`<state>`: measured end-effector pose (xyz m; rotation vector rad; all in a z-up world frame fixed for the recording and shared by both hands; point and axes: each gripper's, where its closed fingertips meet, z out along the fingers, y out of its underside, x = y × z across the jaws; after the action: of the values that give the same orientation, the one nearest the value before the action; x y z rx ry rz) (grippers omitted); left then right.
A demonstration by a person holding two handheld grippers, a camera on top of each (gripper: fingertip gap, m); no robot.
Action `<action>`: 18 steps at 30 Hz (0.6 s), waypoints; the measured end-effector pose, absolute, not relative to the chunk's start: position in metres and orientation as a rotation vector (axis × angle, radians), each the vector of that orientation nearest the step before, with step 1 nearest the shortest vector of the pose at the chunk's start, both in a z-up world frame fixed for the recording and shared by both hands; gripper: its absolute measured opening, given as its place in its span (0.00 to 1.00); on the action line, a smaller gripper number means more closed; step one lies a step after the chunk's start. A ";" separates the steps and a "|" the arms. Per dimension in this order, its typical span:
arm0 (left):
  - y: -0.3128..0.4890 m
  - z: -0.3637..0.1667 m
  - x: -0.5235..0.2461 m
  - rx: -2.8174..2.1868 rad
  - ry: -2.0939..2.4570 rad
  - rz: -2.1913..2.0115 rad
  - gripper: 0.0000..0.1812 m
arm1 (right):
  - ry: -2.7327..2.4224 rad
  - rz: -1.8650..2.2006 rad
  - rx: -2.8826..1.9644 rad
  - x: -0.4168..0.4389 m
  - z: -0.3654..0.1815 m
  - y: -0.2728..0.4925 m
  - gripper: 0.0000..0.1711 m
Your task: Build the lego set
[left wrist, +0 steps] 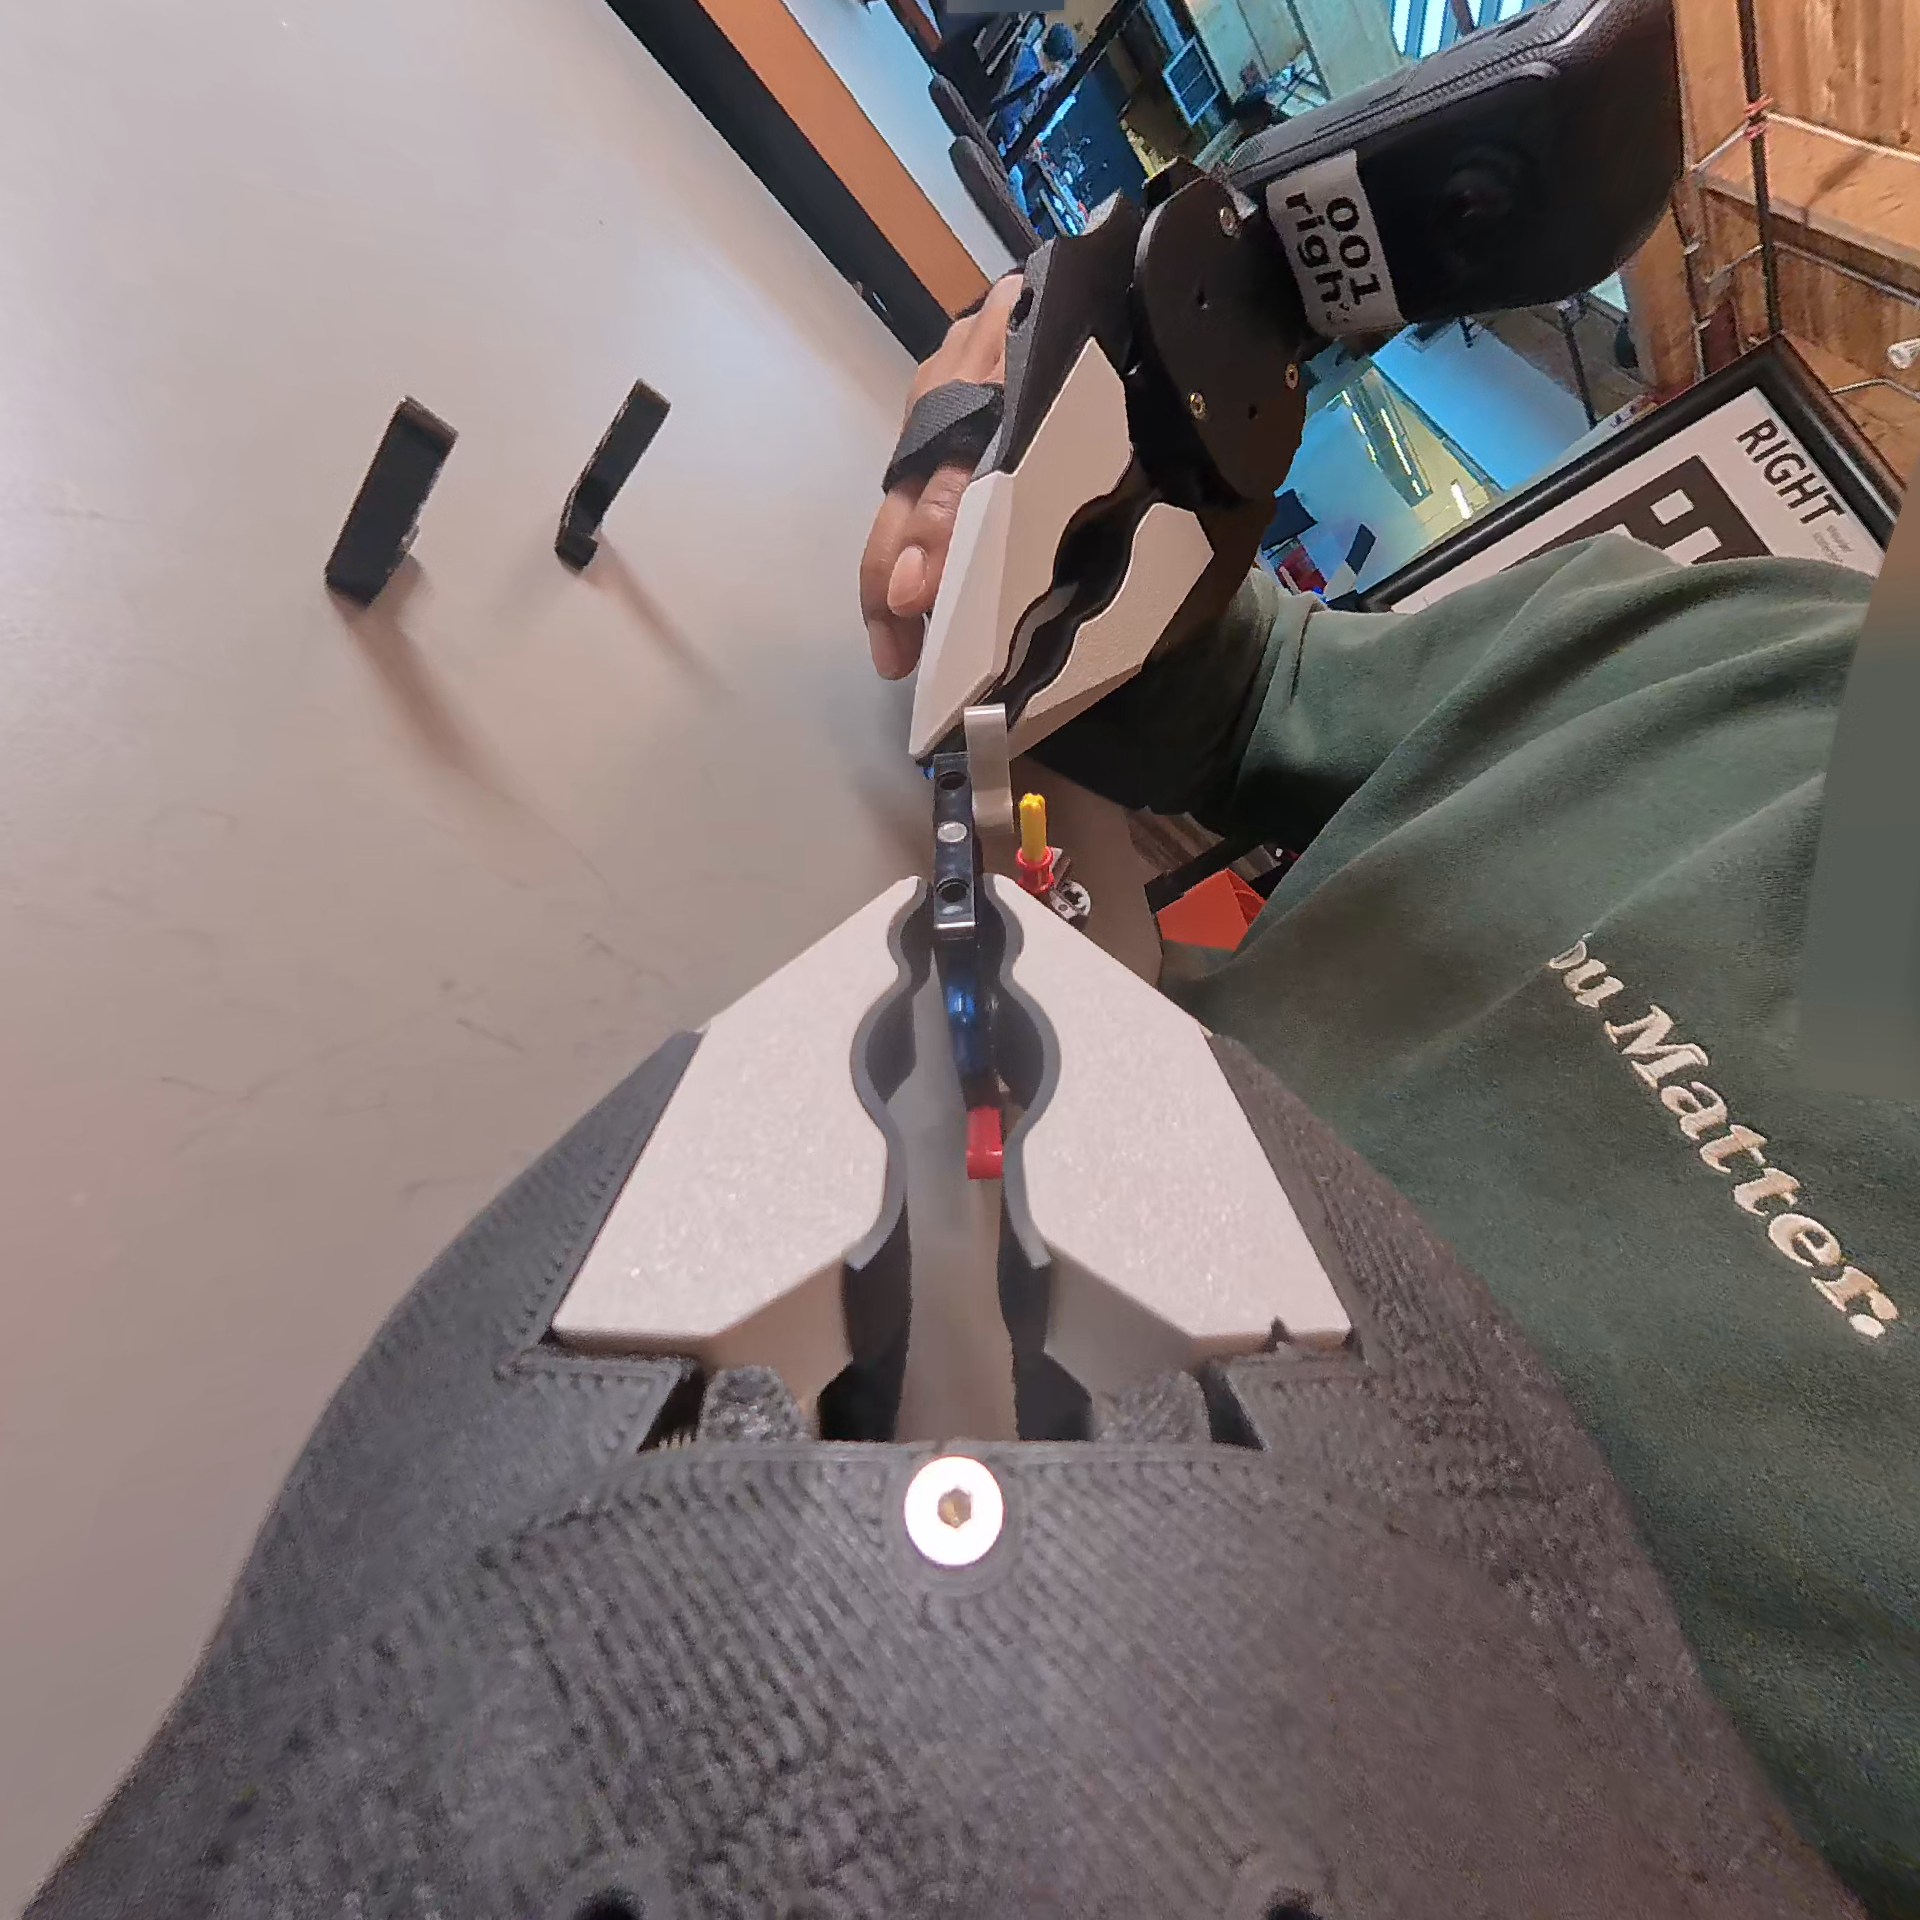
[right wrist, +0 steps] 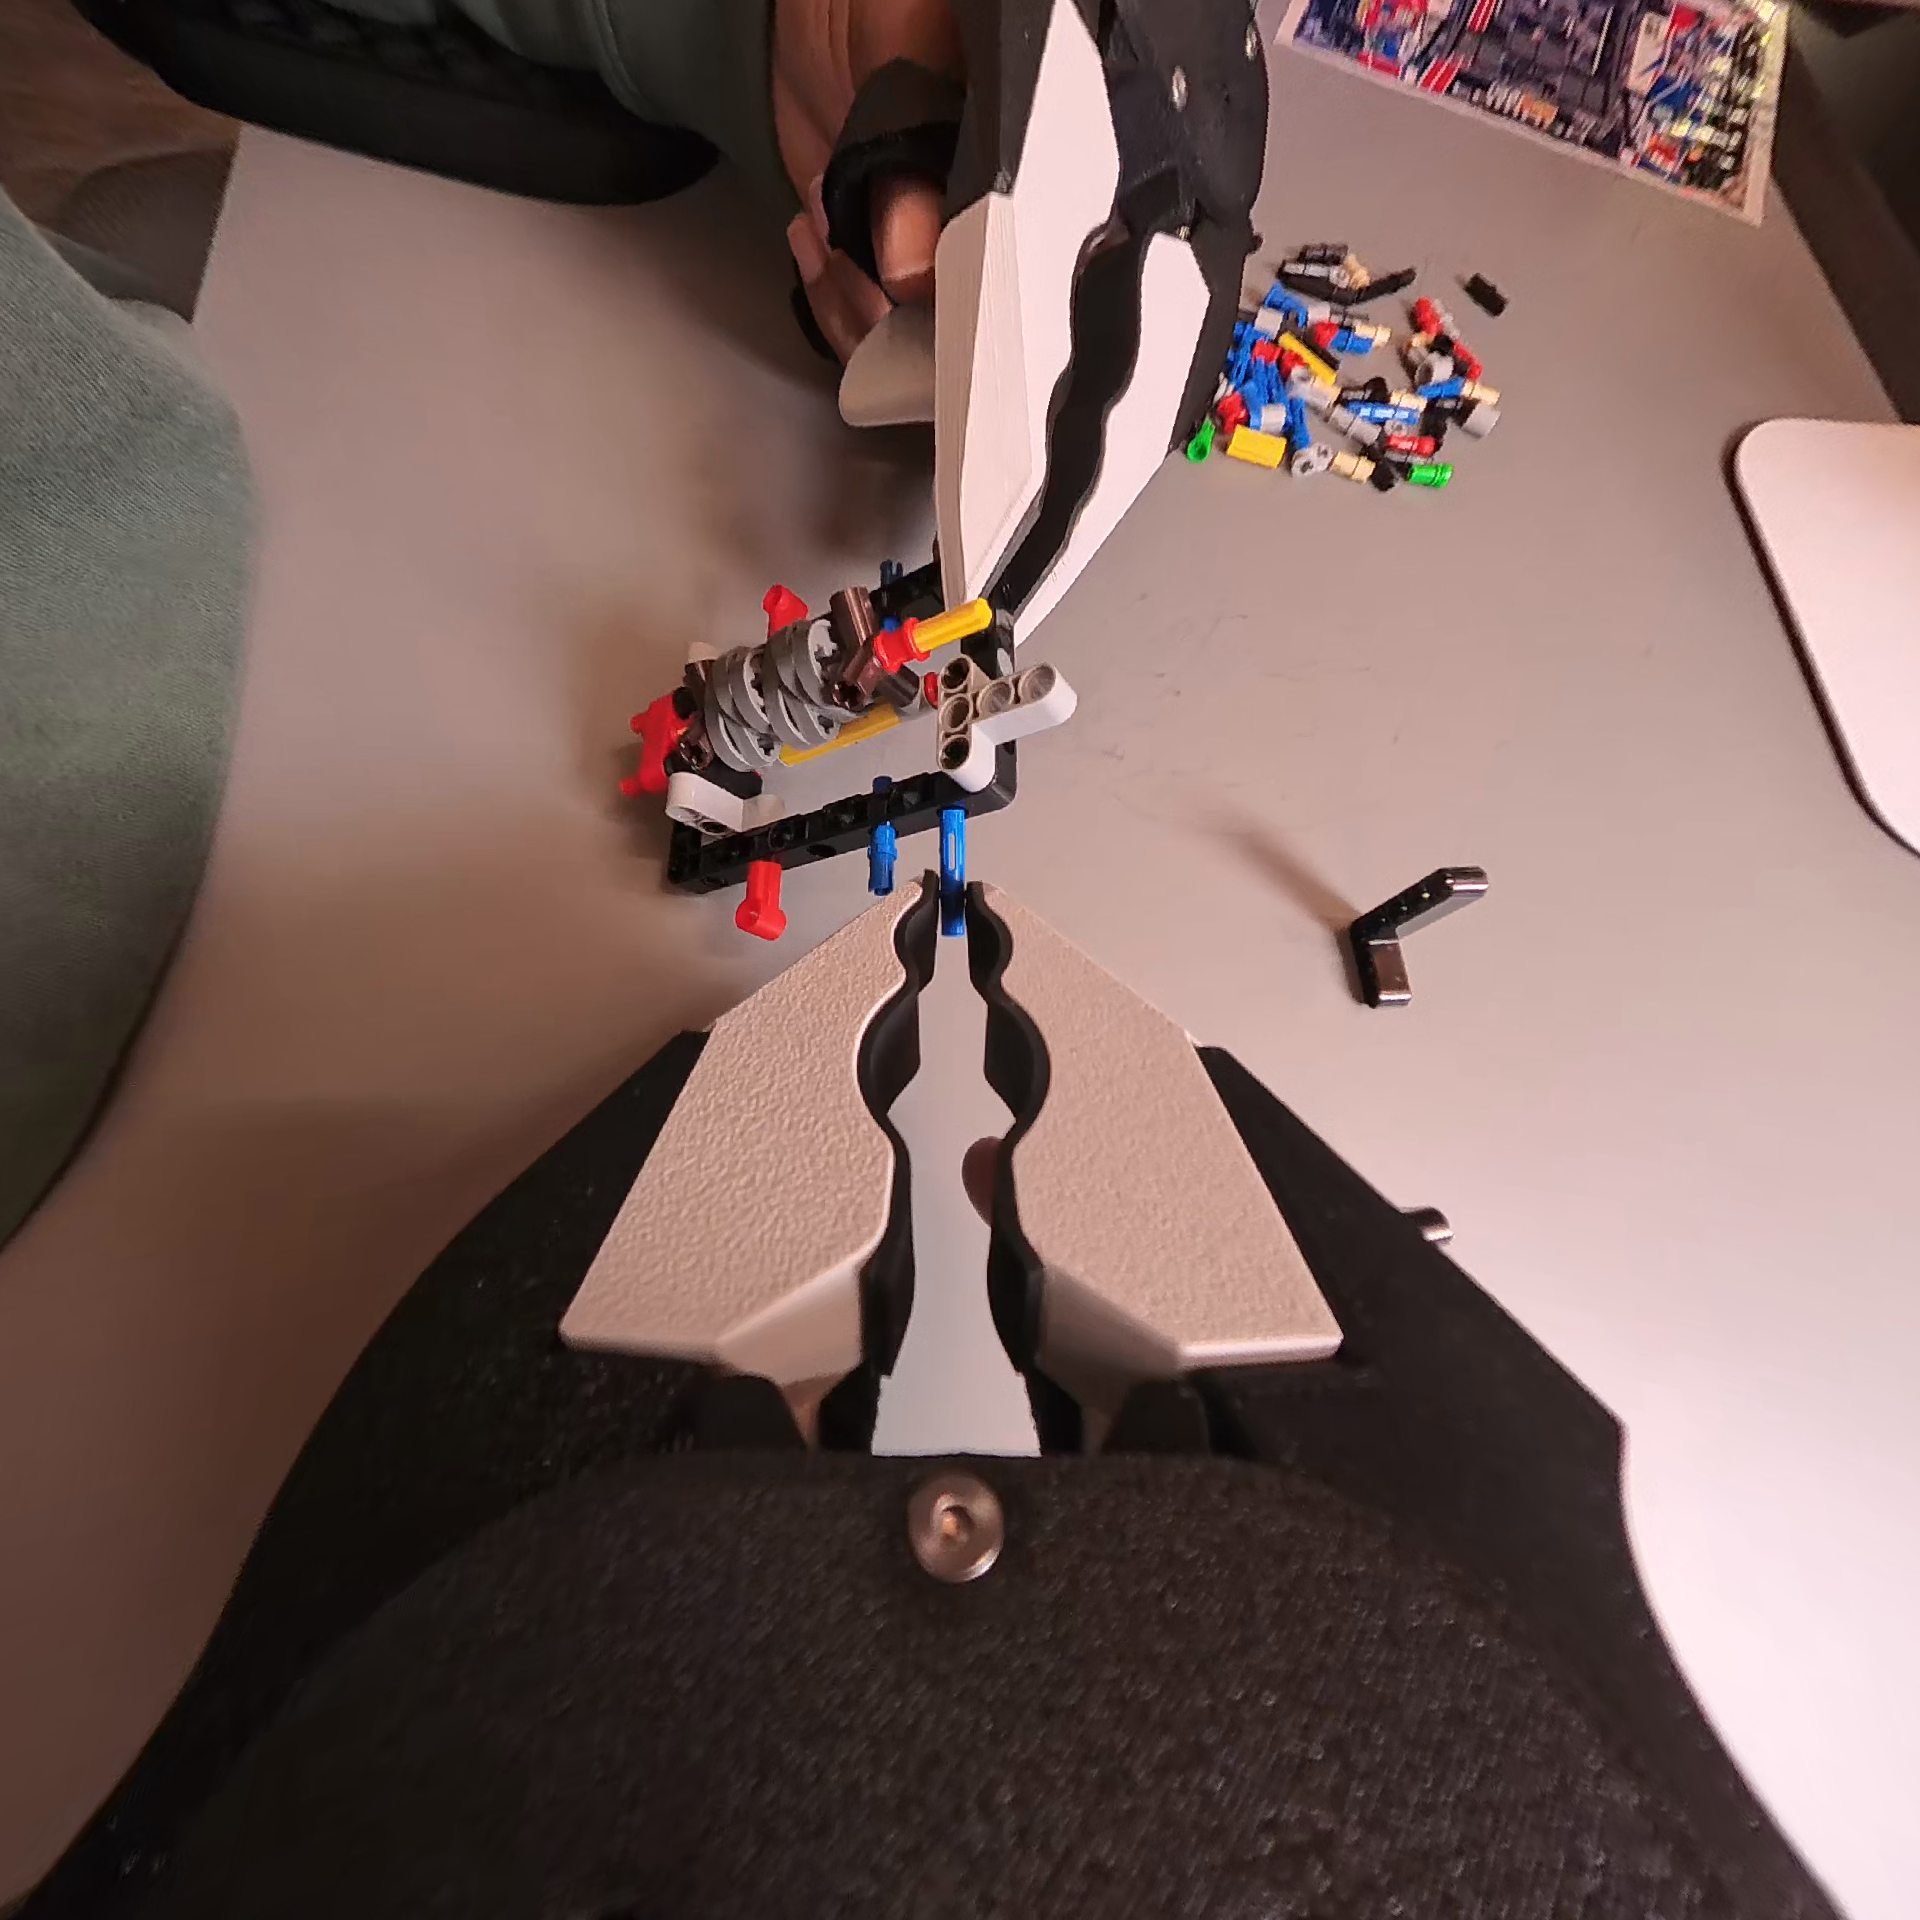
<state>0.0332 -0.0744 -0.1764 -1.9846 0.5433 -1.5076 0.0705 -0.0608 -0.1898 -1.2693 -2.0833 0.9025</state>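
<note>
Right hand-held gripper [right wrist: 948,902] pinching a blue plastic pin, left hand-held gripper [right wrist: 995,594] clamped on the frame.

Right pinched the slim ribbed blue pin [right wrist: 952,868], its tip at a hole in the black studless beam frame assembly [right wrist: 831,717], which stood tilted on the grey matte bench [right wrist: 1351,727]. Left gripped the frame's far edge. Risk: an off-axis push could jam the pin or twist the frame out of the smooth pads. Loose mixed plastic pieces pile [right wrist: 1351,384] and a glossy black L-shaped beam [right wrist: 1403,930] lay well apart.
</note>
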 end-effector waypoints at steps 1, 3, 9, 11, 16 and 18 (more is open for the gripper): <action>-0.074 -0.177 0.033 -1.990 0.537 -1.510 0.04 | -2.089 0.892 -1.275 0.070 -0.190 -0.061 0.02; -0.073 -0.177 0.034 -2.008 0.516 -1.511 0.04 | -2.110 0.869 -1.294 0.071 -0.190 -0.061 0.01; -0.073 -0.176 0.038 -2.044 0.471 -1.526 0.03 | -2.213 0.738 -1.334 0.074 -0.190 -0.059 0.01; -0.074 -0.176 0.039 -2.048 0.465 -1.540 0.03 | -2.260 0.686 -1.337 0.075 -0.192 -0.061 0.01; -0.075 -0.177 0.039 -2.077 0.446 -1.541 0.03 | -2.338 0.629 -1.347 0.076 -0.189 -0.060 0.01; -0.075 -0.177 0.040 -2.080 0.444 -1.549 0.03 | -2.377 0.622 -1.333 0.077 -0.187 -0.059 0.01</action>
<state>0.0396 -0.0754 -0.1771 -2.0800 0.4438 -1.5491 0.0773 -0.0593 -0.1865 -1.3335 -2.3769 0.6219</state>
